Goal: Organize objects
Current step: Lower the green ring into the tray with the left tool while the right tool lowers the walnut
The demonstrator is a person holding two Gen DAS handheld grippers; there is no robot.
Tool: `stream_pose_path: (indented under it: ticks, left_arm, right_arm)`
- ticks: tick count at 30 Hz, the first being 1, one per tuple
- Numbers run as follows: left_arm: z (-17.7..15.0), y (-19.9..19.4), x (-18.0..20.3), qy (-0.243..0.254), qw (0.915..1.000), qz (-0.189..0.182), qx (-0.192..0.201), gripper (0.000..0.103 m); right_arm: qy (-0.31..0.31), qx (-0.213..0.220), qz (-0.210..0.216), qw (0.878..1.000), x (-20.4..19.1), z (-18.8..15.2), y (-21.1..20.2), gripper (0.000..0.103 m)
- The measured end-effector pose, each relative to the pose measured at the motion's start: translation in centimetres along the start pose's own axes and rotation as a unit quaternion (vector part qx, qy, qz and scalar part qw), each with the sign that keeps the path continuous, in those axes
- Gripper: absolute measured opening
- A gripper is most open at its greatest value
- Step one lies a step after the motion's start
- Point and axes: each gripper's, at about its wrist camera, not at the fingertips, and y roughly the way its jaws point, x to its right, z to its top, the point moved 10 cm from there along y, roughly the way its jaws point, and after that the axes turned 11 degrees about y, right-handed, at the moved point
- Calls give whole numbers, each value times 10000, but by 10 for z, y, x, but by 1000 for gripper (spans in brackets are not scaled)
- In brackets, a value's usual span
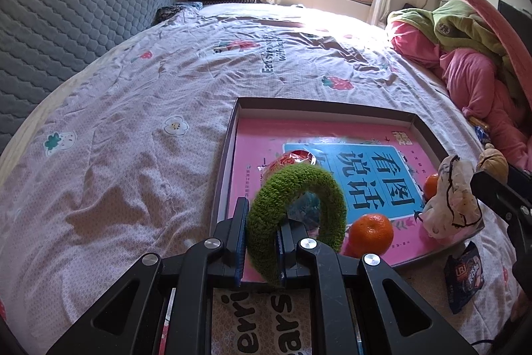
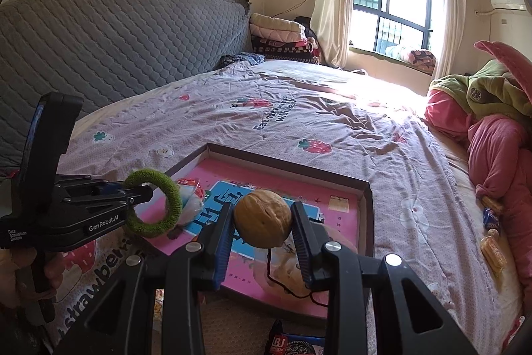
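I read the left gripper (image 1: 261, 237) as fully closed: its two black fingers pinch one side of the fuzzy green knitted ring (image 1: 299, 205), which stands upright between the pads. In the right wrist view the same left gripper (image 2: 146, 193) hangs over the near left corner of the shallow brown-walled cardboard tray (image 2: 364, 222), with the green ring (image 2: 156, 205) held clear above the tray floor.

I read the right gripper (image 2: 262, 222) as partly open, its blue-padded fingers pressing both sides of the round tan walnut (image 2: 262, 218). The walnut sits above the middle of the tray, over the pink and blue picture book (image 2: 332, 205) that lines the tray bottom.

The tray (image 1: 332, 107) rests on the pale lilac strawberry-print bedsheet (image 1: 133, 122). Inside it, in the left wrist view:
- one orange mandarin (image 1: 370, 233) at the near edge, just beside the ring;
- a second mandarin (image 1: 432, 183), partly hidden behind the white crumpled drawstring pouch (image 1: 452, 198);
- a red and silver foil-wrapped item (image 1: 292, 160) behind the ring.

A dark blue snack packet (image 1: 464, 278) lies on the sheet outside the tray's near right corner. A pink and green pile of bedding (image 1: 465, 62) occupies the right side of the bed.
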Motion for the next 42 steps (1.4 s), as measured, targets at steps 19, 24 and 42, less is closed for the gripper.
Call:
stream_pose_path:
  ticks: [19,24,42]
  left_arm:
    - [-15,27,3,20,9996,-52,-261,14]
    - [-16,32,3,14,9996,-56,-272,15]
    - [-21,40,8,63,9993,-124,-342,14]
  right_arm:
    - [80,-623,14,9980,4,-31,36,35]
    - [68,-720,11,9974,6,-36,41,35]
    - [2,-1011,-51,9949,9,-50,59,35]
